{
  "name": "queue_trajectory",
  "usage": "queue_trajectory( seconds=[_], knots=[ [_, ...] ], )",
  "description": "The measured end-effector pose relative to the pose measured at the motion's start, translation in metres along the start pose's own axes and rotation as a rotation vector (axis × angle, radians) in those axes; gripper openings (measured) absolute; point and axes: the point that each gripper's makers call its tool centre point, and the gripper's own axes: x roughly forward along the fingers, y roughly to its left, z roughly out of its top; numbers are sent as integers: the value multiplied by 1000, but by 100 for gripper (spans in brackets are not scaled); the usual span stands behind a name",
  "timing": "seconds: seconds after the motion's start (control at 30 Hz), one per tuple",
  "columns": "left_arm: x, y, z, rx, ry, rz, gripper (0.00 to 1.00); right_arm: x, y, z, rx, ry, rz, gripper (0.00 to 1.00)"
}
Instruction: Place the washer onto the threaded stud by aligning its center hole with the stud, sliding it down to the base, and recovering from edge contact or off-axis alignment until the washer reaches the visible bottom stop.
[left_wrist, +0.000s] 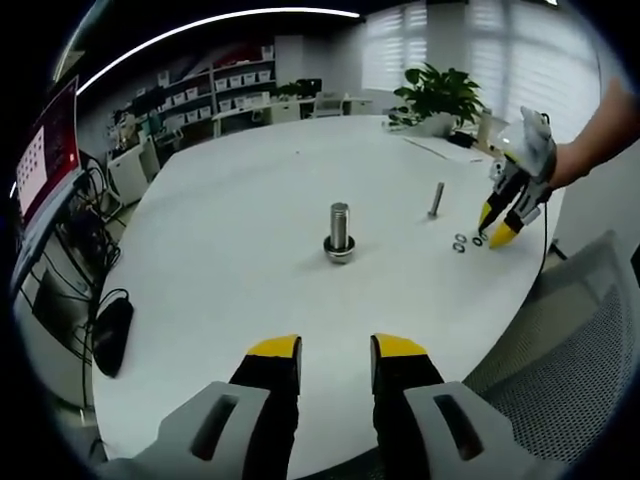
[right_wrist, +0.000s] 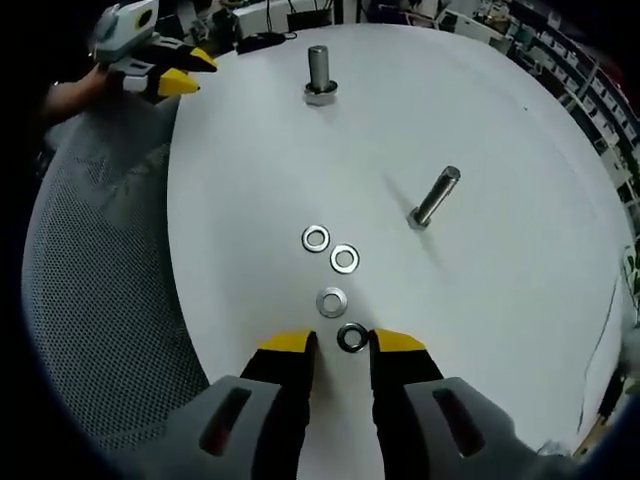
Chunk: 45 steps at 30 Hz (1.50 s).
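A thick threaded stud (left_wrist: 340, 226) stands upright mid-table on a wide metal base (left_wrist: 339, 251); it also appears at the far end in the right gripper view (right_wrist: 319, 68). My left gripper (left_wrist: 336, 350) hangs open near the table's front edge, well short of the stud, holding nothing. Several flat washers lie on the white table: three bright ones (right_wrist: 316, 238) (right_wrist: 345, 259) (right_wrist: 331, 300) and a darker washer (right_wrist: 351, 337). My right gripper (right_wrist: 344, 345) is open, its yellow tips on either side of that darker washer. From the left gripper view, the right gripper (left_wrist: 497, 225) hovers over the washers (left_wrist: 460, 241).
A slimmer bolt (right_wrist: 435, 196) stands on its head beside the washers, also in the left gripper view (left_wrist: 436, 198). A grey mesh chair (right_wrist: 100, 300) sits at the table edge. The left gripper (right_wrist: 165, 65) and a hand show at the far left. A plant (left_wrist: 440, 95) stands at the back.
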Motion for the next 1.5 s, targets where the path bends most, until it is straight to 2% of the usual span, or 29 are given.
queue_trajectory(
  seconds=[0.2, 0.83, 1.5],
  knots=[
    [-1, 1, 2, 3, -12, 6, 26, 1, -4, 0, 15, 45, -4, 22],
    [-4, -1, 5, 9, -22, 4, 25, 0, -1, 1, 30, 109, -13, 21],
    [1, -5, -4, 29, 19, -14, 24, 1, -3, 0, -4, 70, -5, 21]
  ],
)
